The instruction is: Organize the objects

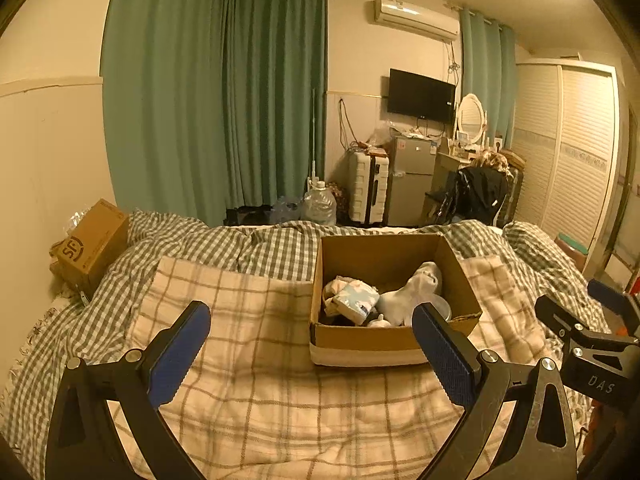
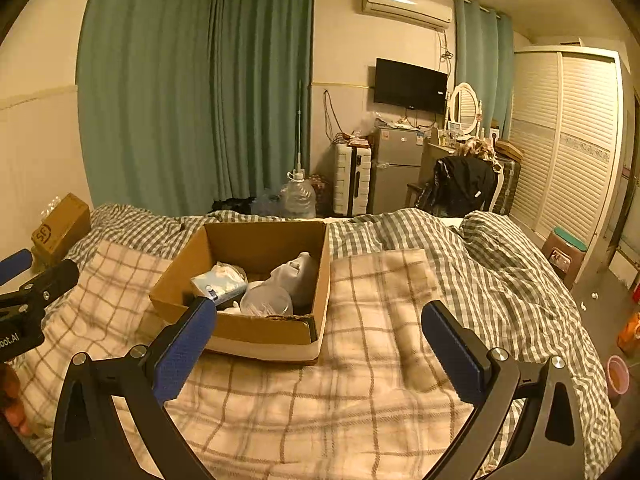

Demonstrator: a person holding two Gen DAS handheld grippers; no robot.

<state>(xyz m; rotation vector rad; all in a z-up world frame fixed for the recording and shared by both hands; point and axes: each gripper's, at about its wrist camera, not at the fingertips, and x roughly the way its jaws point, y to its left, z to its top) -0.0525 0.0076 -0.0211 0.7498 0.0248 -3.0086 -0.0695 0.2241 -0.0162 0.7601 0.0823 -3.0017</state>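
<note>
An open cardboard box (image 1: 360,338) (image 2: 264,326) sits on the plaid blanket on the bed. Inside lie a tissue pack (image 1: 356,300) (image 2: 218,282), a white sock (image 1: 412,292) (image 2: 296,274), a clear plastic lid or container (image 2: 266,300) and other small items. My left gripper (image 1: 312,320) is open and empty, held above the blanket just in front of the box. My right gripper (image 2: 320,316) is open and empty, near the box's front right corner. The right gripper also shows in the left wrist view (image 1: 588,320), and the left gripper in the right wrist view (image 2: 28,280).
A closed SF cardboard box (image 1: 94,246) (image 2: 60,228) rests at the bed's far left by the wall. A green checked duvet (image 1: 248,240) (image 2: 460,248) is bunched behind. Beyond the bed stand a water jug (image 1: 320,202), suitcase, fridge, chair and wardrobe. A stool (image 2: 566,250) stands right.
</note>
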